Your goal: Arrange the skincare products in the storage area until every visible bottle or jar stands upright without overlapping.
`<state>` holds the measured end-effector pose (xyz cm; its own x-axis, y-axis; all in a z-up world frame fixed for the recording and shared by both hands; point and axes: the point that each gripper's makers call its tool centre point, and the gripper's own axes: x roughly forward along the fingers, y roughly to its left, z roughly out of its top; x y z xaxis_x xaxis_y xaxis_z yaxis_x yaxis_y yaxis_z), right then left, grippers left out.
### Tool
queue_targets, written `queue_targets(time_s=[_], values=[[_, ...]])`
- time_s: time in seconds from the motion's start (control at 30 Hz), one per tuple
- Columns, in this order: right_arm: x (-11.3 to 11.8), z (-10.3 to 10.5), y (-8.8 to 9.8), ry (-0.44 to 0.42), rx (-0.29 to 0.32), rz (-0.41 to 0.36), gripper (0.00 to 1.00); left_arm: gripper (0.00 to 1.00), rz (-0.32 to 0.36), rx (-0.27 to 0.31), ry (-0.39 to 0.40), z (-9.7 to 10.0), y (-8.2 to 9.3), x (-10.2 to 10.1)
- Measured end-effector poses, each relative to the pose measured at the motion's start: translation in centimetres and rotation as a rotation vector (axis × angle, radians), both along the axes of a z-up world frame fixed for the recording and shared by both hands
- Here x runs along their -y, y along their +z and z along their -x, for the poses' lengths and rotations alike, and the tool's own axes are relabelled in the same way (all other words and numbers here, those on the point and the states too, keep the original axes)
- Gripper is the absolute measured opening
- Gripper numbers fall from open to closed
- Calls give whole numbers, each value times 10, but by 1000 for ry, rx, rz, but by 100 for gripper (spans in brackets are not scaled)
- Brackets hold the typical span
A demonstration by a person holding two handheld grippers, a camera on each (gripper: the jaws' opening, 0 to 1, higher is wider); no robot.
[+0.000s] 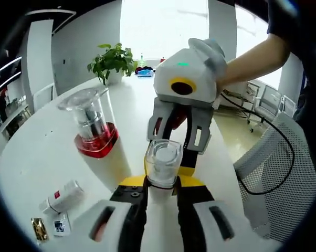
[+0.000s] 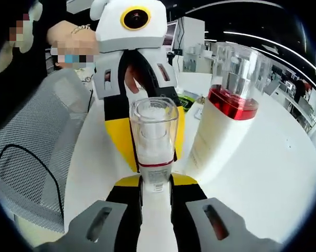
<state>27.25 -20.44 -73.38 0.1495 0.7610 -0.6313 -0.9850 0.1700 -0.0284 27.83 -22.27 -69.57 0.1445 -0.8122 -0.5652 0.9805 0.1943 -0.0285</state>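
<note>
A small white bottle (image 1: 162, 160) with a clear cap and a thin red band stands upright between both grippers. My left gripper (image 1: 162, 182) rises from the bottom of the left gripper view and is shut on the bottle's white body. My right gripper (image 1: 167, 168) faces it from across the table, its yellow jaws at the same bottle. In the right gripper view the small bottle (image 2: 155, 142) sits in my right gripper (image 2: 156, 181), with the left gripper (image 2: 154, 157) straddling it from behind. A tall white bottle (image 1: 97, 134) (image 2: 229, 113) with a red collar and clear cap stands upright beside them.
The round white table (image 1: 32, 163) also holds a small white tube (image 1: 63, 197) lying on its side and two sachets (image 1: 49, 228) near the edge. A potted plant (image 1: 113, 63) stands at the far side. A mesh chair (image 1: 276, 168) (image 2: 32, 152) and a black cable (image 1: 284, 152) lie off the table.
</note>
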Motion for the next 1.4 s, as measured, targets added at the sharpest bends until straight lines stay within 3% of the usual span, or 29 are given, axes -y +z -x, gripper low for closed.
queue_targets(time_s=[0.63, 1.4], values=[[0, -10, -1, 34, -5, -15, 19, 19, 4, 0, 37, -13, -6, -6], [-2, -13, -1, 58, -7, -13, 19, 19, 1, -18, 67, -15, -8, -13]])
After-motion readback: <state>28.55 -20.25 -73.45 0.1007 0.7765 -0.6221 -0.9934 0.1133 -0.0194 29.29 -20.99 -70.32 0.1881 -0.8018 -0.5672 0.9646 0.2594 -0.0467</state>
